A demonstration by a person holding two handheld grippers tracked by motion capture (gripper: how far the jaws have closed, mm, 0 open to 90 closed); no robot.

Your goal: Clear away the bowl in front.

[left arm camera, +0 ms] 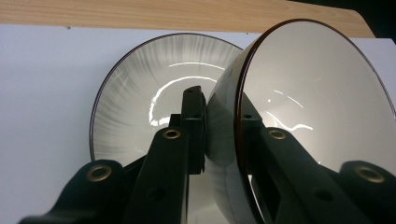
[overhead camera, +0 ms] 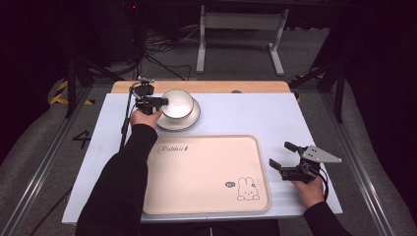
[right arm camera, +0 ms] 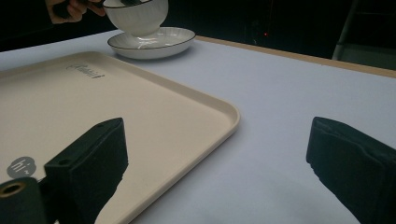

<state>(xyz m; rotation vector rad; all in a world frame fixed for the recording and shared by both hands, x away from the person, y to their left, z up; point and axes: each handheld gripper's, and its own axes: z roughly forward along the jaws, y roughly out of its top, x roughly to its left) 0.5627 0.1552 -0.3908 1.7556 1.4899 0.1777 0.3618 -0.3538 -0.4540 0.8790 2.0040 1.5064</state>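
Observation:
A white bowl (overhead camera: pixel 178 102) with a dark rim sits tilted above a white plate (overhead camera: pixel 189 121) at the back of the white table. My left gripper (overhead camera: pixel 162 101) is shut on the bowl's left rim; in the left gripper view the bowl (left arm camera: pixel 308 98) stands on edge between the jaws, one finger (left arm camera: pixel 194 121) on its outer wall, the plate (left arm camera: pixel 140 107) behind it. In the right gripper view the bowl (right arm camera: pixel 137 16) hangs just above the plate (right arm camera: pixel 152 43). My right gripper (overhead camera: pixel 284 155) stands open at the tray's right edge, holding nothing.
A beige tray (overhead camera: pixel 206 172) with a rabbit drawing lies at the front centre of the table (overhead camera: pixel 255 115). A wooden strip (overhead camera: pixel 201 87) runs along the table's far edge. Cables and a stand lie on the floor behind.

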